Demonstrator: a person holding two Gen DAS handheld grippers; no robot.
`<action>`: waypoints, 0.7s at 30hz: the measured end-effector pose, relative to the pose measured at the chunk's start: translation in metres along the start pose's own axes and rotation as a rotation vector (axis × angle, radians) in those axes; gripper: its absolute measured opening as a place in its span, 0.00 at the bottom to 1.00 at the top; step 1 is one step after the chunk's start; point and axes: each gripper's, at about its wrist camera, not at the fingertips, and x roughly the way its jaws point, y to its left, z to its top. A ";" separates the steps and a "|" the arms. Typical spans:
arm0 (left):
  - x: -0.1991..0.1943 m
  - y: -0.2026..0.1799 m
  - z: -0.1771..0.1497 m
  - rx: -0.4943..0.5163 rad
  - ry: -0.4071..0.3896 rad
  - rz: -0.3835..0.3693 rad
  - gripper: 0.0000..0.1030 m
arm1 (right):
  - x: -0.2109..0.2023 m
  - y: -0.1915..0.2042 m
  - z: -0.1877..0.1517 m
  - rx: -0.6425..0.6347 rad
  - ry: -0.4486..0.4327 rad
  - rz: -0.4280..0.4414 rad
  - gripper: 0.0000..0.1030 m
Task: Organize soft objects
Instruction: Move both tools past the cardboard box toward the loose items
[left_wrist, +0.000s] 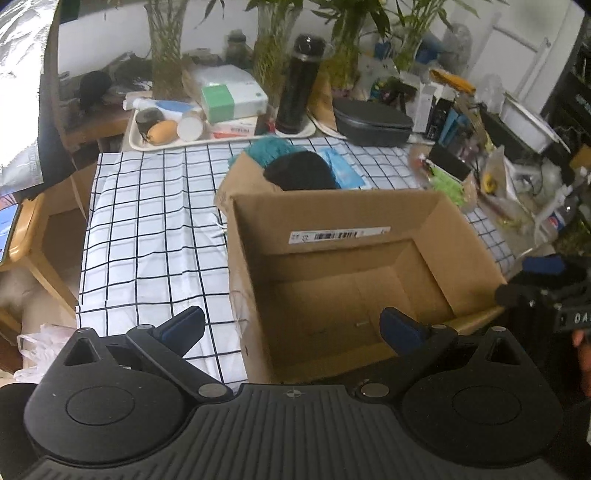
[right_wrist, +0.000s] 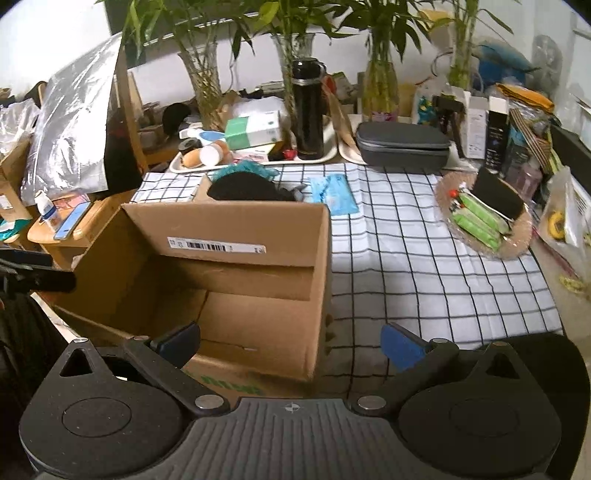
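An open cardboard box (left_wrist: 343, 206) (right_wrist: 236, 221) stands on the checked tablecloth, and its inside looks bare. Behind its far wall lie a black knitted item (left_wrist: 301, 171) (right_wrist: 245, 188), a teal knitted item (left_wrist: 267, 147) (right_wrist: 247, 168) and a light blue soft pack (left_wrist: 341, 168) (right_wrist: 334, 192). My left gripper (left_wrist: 293, 326) is open over the box's near left corner, nothing between its fingers. My right gripper (right_wrist: 291, 343) is open at the box's near right corner, also holding nothing. The right gripper's body shows at the right edge of the left wrist view.
A white tray (right_wrist: 255, 160) with boxes, a black flask (right_wrist: 307, 107) and small containers sits at the back. A dark grey case (right_wrist: 402, 144), glass vases with plants and clutter line the rear. A round mat (right_wrist: 484, 218) with green packets lies at right. A wooden chair (right_wrist: 74, 229) stands left.
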 end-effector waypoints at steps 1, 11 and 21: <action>0.001 -0.001 0.001 0.003 0.004 0.001 1.00 | 0.001 0.000 0.003 -0.004 0.000 0.002 1.00; 0.005 -0.005 0.006 0.022 0.000 -0.012 1.00 | 0.010 -0.002 0.024 -0.057 0.017 0.012 1.00; 0.005 -0.006 0.015 0.082 -0.053 -0.002 1.00 | 0.018 -0.015 0.043 -0.063 0.001 -0.039 1.00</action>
